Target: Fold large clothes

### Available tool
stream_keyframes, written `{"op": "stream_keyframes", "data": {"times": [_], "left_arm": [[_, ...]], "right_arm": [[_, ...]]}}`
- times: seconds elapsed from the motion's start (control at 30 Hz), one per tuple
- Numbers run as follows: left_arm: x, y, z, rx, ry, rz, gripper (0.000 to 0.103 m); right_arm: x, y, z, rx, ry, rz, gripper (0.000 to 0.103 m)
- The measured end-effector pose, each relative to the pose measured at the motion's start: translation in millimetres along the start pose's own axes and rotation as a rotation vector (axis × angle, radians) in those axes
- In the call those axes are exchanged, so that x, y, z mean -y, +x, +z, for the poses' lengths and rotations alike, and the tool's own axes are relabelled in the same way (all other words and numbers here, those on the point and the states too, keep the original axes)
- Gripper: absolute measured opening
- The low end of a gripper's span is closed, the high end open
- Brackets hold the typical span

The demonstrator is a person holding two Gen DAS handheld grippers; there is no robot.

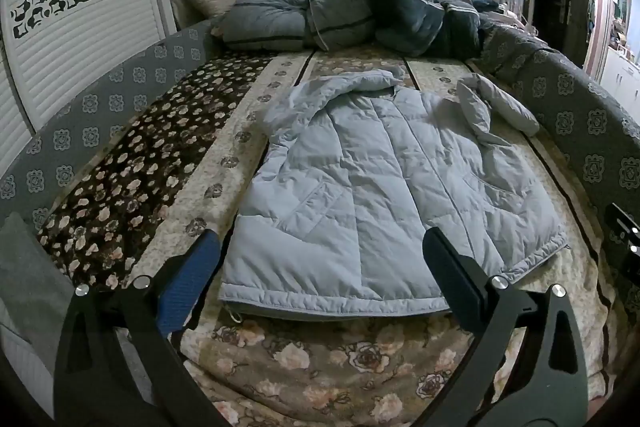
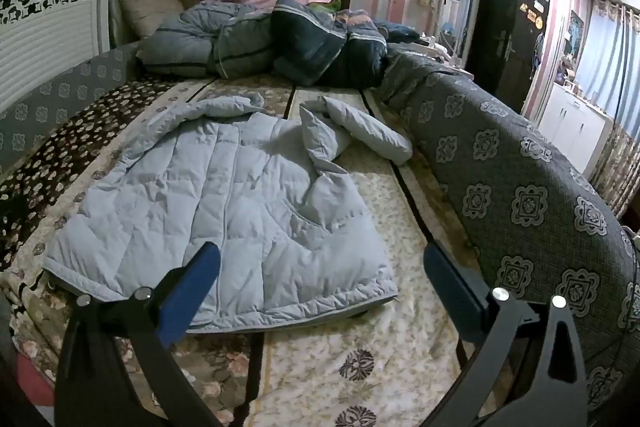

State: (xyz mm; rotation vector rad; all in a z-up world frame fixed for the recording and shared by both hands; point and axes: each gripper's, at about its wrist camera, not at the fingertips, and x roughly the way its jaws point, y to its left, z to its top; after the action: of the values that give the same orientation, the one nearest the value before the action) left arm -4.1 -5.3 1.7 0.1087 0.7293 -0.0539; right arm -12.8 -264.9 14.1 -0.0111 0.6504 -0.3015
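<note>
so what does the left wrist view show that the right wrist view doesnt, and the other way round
Only the left wrist view: the jacket's near left hem corner with its zipper end, and a bit of the right gripper at the frame's right edge.

Only the right wrist view: the white cabinet and blue-lit curtain beyond the bed's patterned side.

Both: the pale blue puffer jacket lying flat on the floral bed cover, one sleeve bunched up, the piled quilts behind, and each camera's own gripper, left gripper and right gripper, open and holding nothing.

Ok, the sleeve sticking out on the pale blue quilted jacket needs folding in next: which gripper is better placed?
Right, probably. The loose sleeve lies on the right gripper side, ahead between its open jaws. The left gripper, also open, faces the pale blue quilted jacket hem.
</note>
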Motion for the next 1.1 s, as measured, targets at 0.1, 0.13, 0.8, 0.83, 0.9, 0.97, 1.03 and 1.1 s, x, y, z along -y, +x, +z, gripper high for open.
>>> {"op": "stream_keyframes", "data": {"times": [0.1,0.13,0.8,0.83,0.9,0.97,1.03,1.1], "left_arm": [[-1.3,0.1,0.2,0.003,0.001,-0.006,0.100],[-0.8,-0.1,0.1,0.004,0.002,-0.006,0.100],[1.4,-0.9,-1.1,0.004,0.002,-0.010,0.100],[1.4,-0.8,-1.1,0.004,0.001,-0.010,0.100],[1.5,-1.1,-1.5,0.004,0.001,-0.013,0.100],[2.3,-2.4,-2.5,0.006,0.002,-0.016,0.100],[2.9,-3.5,-3.1,0.008,0.005,-0.017,0.100],[3.0,-3.5,-3.1,0.006,0.006,-0.019,0.100]], "right_arm": [[-0.2,0.0,0.0,0.000,0.000,-0.001,0.101],[-0.3,0.1,0.0,0.000,0.000,0.000,0.101],[0.9,-1.3,-0.2,0.003,0.002,-0.004,0.101],[1.0,-1.4,-0.2,0.004,0.003,-0.004,0.101],[1.2,-1.6,-0.2,0.004,0.004,-0.004,0.101],[1.2,-1.8,-0.1,0.005,0.004,-0.004,0.101],[1.1,-2.2,-0.4,0.006,0.004,-0.004,0.101],[0.2,-1.9,-0.3,0.006,0.004,-0.005,0.101]]}}
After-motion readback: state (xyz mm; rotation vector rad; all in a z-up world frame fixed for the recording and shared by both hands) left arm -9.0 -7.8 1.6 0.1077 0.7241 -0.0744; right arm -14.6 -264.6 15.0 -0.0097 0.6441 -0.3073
